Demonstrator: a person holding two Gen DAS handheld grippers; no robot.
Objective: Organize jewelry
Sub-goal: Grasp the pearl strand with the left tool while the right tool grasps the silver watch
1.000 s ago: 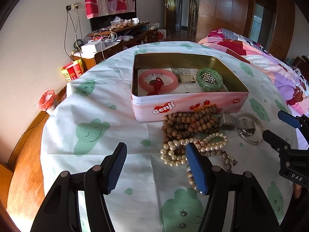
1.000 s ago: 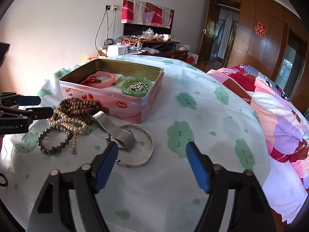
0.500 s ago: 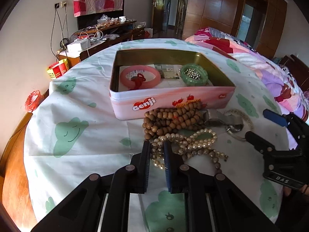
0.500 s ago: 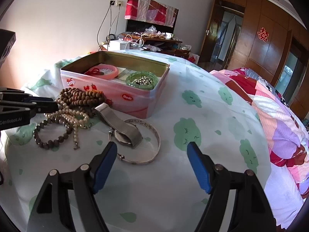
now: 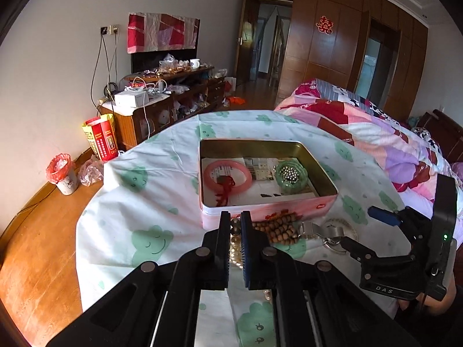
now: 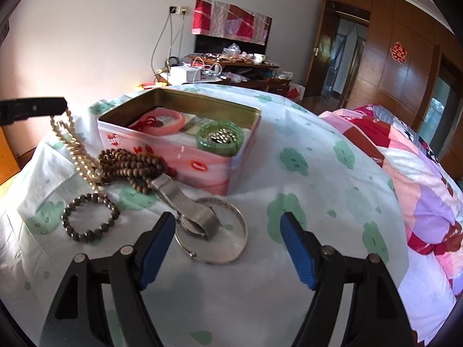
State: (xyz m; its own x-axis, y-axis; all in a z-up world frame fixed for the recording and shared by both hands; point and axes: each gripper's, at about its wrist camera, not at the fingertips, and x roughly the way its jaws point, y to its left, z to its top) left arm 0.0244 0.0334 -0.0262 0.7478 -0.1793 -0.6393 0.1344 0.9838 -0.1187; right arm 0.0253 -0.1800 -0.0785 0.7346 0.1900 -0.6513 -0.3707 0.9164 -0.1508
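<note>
My left gripper (image 5: 235,225) is shut on a pearl necklace (image 6: 75,150) and holds it lifted; in the right wrist view the strand hangs from that gripper (image 6: 62,107) down to the cloth. A pink tin (image 5: 318,173) stands open, holding a pink bangle (image 5: 227,175) and a green bangle with silver beads (image 5: 290,175). In front of the tin lie brown wooden beads (image 6: 130,164), a dark bead bracelet (image 6: 91,217), a metal watch (image 6: 188,208) and a silver bangle (image 6: 220,237). My right gripper (image 6: 228,250) is open, just in front of the watch and silver bangle.
The round table (image 5: 144,202) has a white cloth with green clouds. A bed with a patchwork quilt (image 6: 419,173) lies to the right. A cluttered wooden cabinet (image 5: 162,107) stands behind, with a small bin (image 5: 62,173) on the floor at left.
My left gripper closed on the pearl necklace and lifted it off the cloth toward the tin. My right gripper stayed open and moved slightly nearer the watch.
</note>
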